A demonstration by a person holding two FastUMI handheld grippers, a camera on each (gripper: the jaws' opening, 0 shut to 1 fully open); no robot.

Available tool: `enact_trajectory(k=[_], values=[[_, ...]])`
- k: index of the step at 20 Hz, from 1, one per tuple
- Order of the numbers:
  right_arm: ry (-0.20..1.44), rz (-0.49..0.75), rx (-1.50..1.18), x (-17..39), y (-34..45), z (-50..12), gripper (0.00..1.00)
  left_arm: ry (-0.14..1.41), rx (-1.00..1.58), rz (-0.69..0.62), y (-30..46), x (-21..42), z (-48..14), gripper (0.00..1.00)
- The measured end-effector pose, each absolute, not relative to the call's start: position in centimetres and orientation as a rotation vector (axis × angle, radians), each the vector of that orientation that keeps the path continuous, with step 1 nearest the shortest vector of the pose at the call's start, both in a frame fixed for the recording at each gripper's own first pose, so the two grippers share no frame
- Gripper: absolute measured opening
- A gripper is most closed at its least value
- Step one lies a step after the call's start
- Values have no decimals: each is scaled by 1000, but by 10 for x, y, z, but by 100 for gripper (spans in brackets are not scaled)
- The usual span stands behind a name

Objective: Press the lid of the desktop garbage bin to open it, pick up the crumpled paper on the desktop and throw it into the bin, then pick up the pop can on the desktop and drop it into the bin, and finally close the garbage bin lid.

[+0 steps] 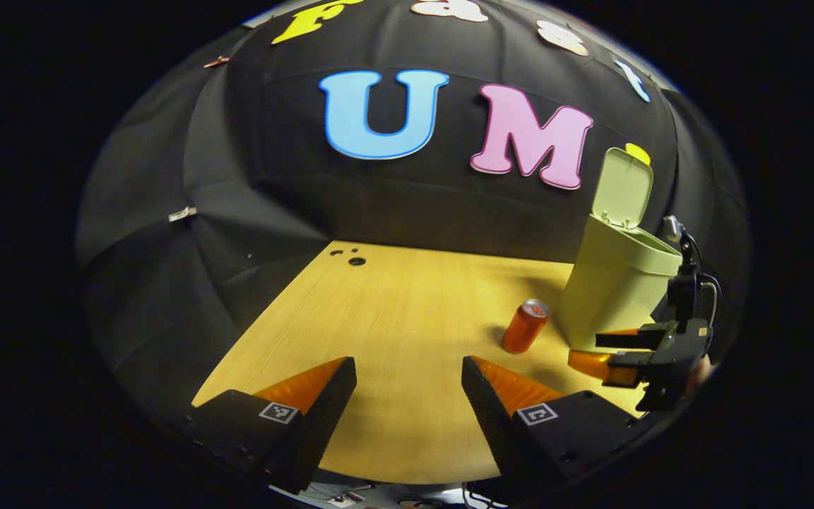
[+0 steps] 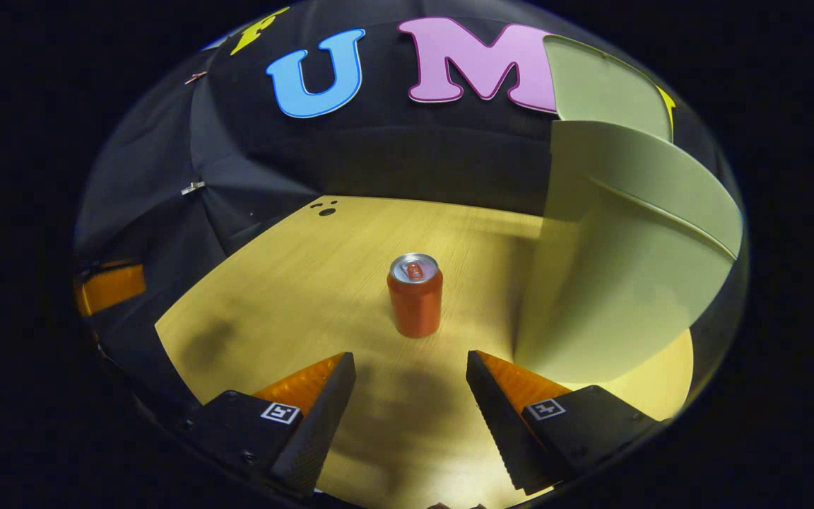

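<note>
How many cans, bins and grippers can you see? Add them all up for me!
Pop can: 1
Garbage bin, lid up: 1
Grippers: 2, the left gripper and the right gripper, both open
Total: 4

At the right of the right gripper view, the green garbage bin (image 2: 619, 283) is running past the edge, its raised lid (image 2: 601, 88) cropped and its inside hidden.

At the lower right of the left gripper view, the right gripper (image 1: 608, 359) is covering the bin's foot.
</note>
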State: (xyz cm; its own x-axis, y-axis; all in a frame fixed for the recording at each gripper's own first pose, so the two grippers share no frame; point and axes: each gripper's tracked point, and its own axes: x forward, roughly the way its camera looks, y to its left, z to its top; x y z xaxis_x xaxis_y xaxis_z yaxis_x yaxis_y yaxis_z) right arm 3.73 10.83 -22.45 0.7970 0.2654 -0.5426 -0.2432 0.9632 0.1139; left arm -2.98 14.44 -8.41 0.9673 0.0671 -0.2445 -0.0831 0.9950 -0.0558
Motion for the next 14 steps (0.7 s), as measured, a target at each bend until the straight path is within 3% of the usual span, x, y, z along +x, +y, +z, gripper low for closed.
enact_trajectory(k=[7,14], values=[[598,247,45,93,116,-249,99,307,-124,200,169,-60,-118,96],[591,261,5,135,127,-267,99,336,-154,222,159,-48,-130,96]])
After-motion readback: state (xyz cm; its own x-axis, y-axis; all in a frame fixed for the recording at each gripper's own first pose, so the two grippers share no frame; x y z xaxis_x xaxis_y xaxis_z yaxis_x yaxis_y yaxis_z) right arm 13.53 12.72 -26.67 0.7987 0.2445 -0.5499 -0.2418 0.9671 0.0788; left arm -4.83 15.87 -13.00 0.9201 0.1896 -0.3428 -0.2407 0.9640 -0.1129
